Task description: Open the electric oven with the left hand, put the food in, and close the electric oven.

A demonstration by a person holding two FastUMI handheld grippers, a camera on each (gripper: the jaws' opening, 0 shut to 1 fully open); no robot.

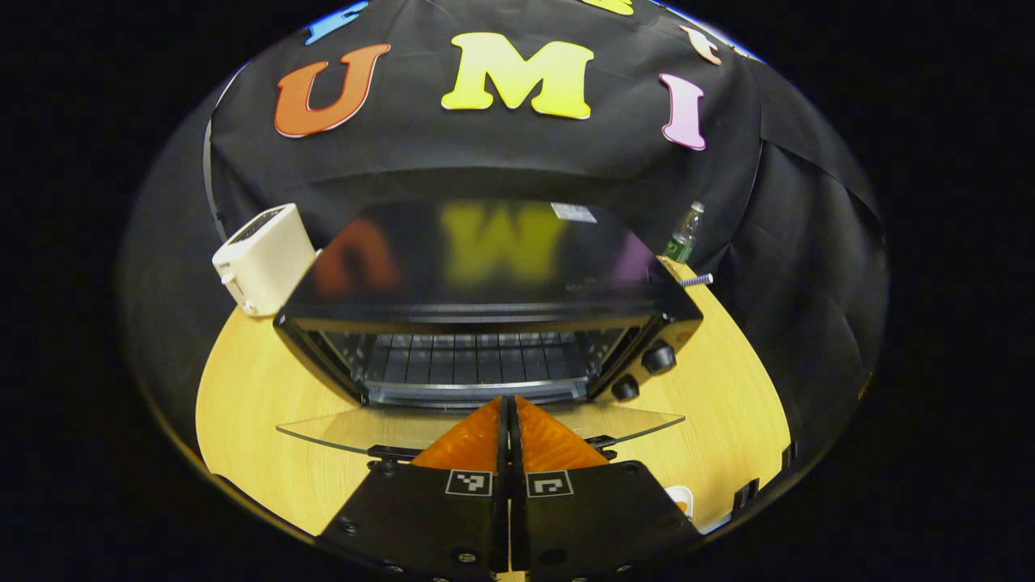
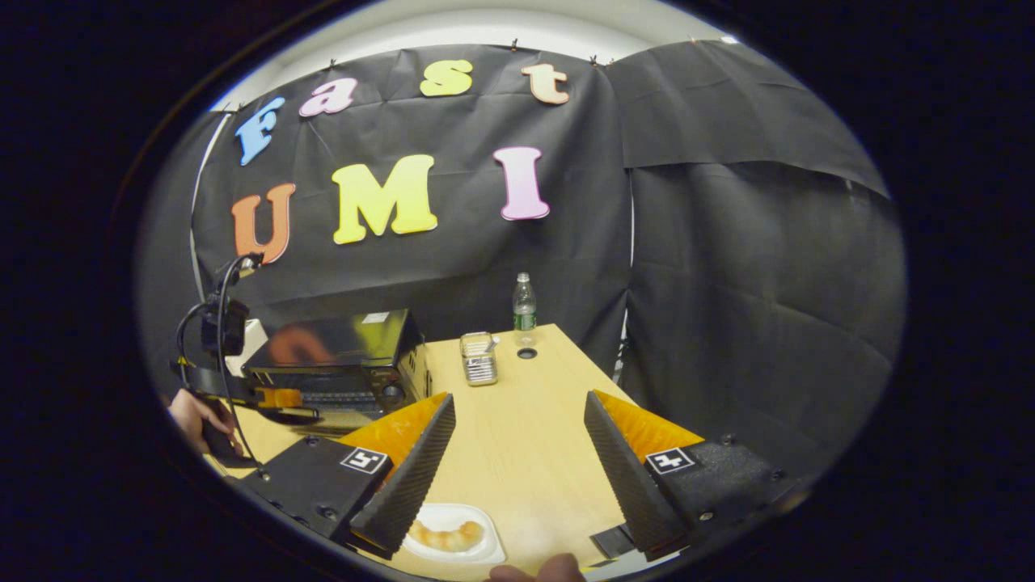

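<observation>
over on the far left of the wooden table [image 1: 259, 380] sits a white toaster [image 1: 263, 259], and right beside it the electric oven [image 1: 485, 323], black and shiny on top. its glass door [image 1: 340, 428] is dropped flat toward us, and the wire rack [image 1: 469, 356] inside is bare. the left gripper [image 1: 509, 416] sits just over that door's near edge, orange fingers [image 1: 465, 440] clenched together with barely a seam between them; whether the handle sits under them can't be told. two black knobs [image 1: 647, 368] mark the oven's right side, and a clear bottle [image 1: 683, 234] stands behind it at the far right corner.

in the right gripper view, the oven is far left, with a hand [image 2: 194, 416] holding the other gripper at its door. a small metal tin [image 2: 479, 357] stands mid-table. the right gripper [image 2: 517, 461] hangs released, fingers wide apart, nothing between them. near its left finger, at the table's near edge, the food [image 2: 449, 536] lies on a white plate [image 2: 485, 554], well apart from the oven.
</observation>
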